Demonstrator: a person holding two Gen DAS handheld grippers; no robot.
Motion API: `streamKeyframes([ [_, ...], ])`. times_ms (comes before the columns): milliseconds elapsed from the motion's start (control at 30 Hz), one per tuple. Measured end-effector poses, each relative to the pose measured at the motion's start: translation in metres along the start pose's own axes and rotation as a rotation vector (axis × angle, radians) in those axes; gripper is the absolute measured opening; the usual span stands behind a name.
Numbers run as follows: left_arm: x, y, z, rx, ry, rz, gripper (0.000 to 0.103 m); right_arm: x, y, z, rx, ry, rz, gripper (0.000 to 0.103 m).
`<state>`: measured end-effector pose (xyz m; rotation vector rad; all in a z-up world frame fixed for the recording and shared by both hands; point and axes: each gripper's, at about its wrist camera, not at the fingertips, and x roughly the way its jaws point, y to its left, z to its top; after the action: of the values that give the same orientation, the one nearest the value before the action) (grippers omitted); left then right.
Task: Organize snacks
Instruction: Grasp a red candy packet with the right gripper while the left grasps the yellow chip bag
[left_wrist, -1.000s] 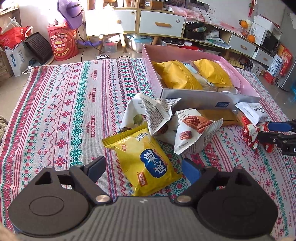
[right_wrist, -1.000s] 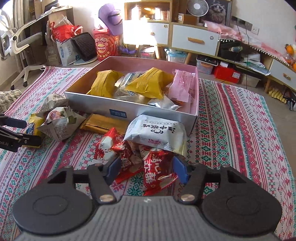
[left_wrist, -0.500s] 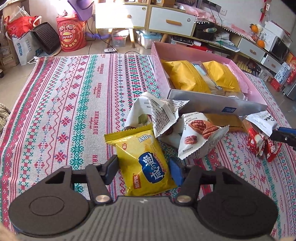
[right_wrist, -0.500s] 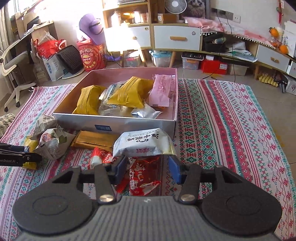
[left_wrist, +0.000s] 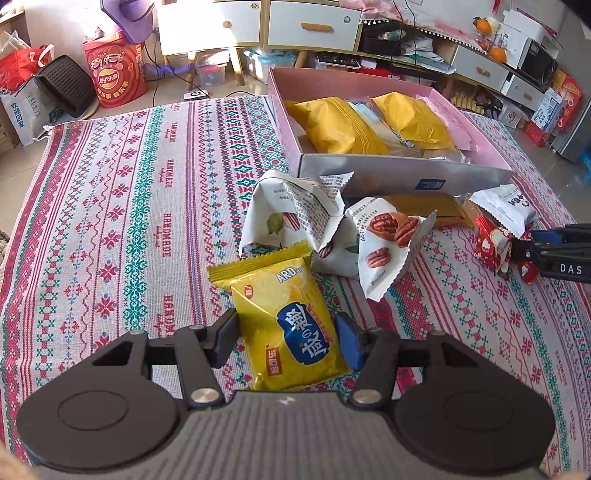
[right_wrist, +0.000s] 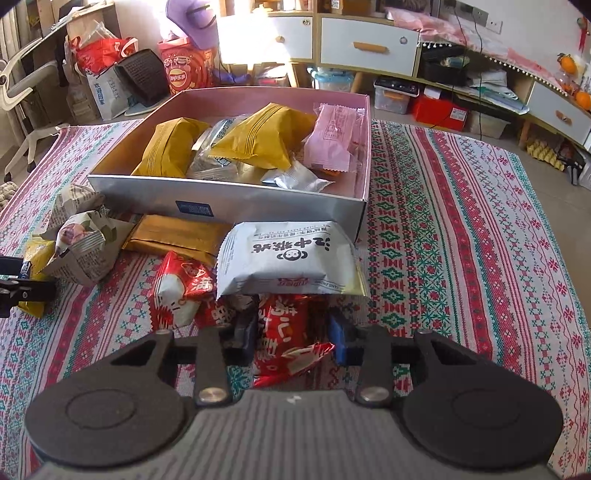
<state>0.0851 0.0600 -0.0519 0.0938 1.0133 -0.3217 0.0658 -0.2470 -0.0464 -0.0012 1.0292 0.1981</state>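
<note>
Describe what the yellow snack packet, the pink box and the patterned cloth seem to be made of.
Yellow snack packet: glossy plastic film, judging by its sheen and crimped end seal. Pink box: probably cardboard, with stiff straight walls and a silvery outer face. Patterned cloth: woven fabric, matte, showing visible weave.

Right gripper (right_wrist: 291, 338) closing on red snack packet (right_wrist: 284, 332); white packet (right_wrist: 288, 258) lies just beyond, against the open box (right_wrist: 229, 201).

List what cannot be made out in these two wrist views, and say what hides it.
- Right view: upper end of the red packet, tucked under the white packet.
- Left view: gold packet, mostly behind the pecan packet.
- Both views: the box floor, buried under snacks.
</note>
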Motion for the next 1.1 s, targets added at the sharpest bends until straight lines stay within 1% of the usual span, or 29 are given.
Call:
streamKeyframes([
  [67,-0.001,-0.004,-0.003,0.023,0.007,-0.012,0.062,-0.003,0.003,0.000,-0.015,0.002,0.012,0.031],
  [133,-0.003,-0.011,-0.007,0.058,0.015,-0.023,0.058,-0.006,0.009,-0.002,-0.036,0.007,0.028,0.031],
  [267,-0.006,-0.028,-0.014,0.133,0.032,-0.054,0.058,-0.012,0.020,-0.006,-0.090,0.013,0.041,0.031],
  [400,-0.008,-0.048,-0.024,0.246,0.046,-0.077,0.057,-0.018,0.028,-0.011,-0.133,0.058,0.071,0.031],
  [467,-0.009,-0.056,-0.028,0.295,0.045,-0.083,0.057,-0.019,0.032,-0.015,-0.165,0.103,0.081,0.031],
  [567,-0.008,-0.062,-0.032,0.345,0.045,-0.099,0.058,-0.022,0.037,-0.018,-0.210,0.124,0.089,0.031],
  [667,-0.008,-0.067,-0.034,0.358,0.039,-0.094,0.060,-0.023,0.040,-0.020,-0.220,0.127,0.096,0.033],
  [733,-0.006,-0.069,-0.035,0.354,0.036,-0.086,0.065,-0.022,0.041,-0.020,-0.226,0.119,0.090,0.037],
  [933,-0.003,-0.068,-0.032,0.317,0.034,-0.065,0.078,-0.022,0.045,-0.021,-0.246,0.093,0.090,0.040],
  [1033,-0.004,-0.068,-0.033,0.302,0.035,-0.070,0.077,-0.021,0.044,-0.021,-0.235,0.081,0.095,0.041],
  [1067,-0.004,-0.068,-0.033,0.303,0.037,-0.076,0.076,-0.021,0.044,-0.022,-0.236,0.080,0.096,0.041],
  [1100,-0.006,-0.069,-0.033,0.303,0.039,-0.082,0.070,-0.022,0.044,-0.021,-0.236,0.080,0.101,0.038],
])
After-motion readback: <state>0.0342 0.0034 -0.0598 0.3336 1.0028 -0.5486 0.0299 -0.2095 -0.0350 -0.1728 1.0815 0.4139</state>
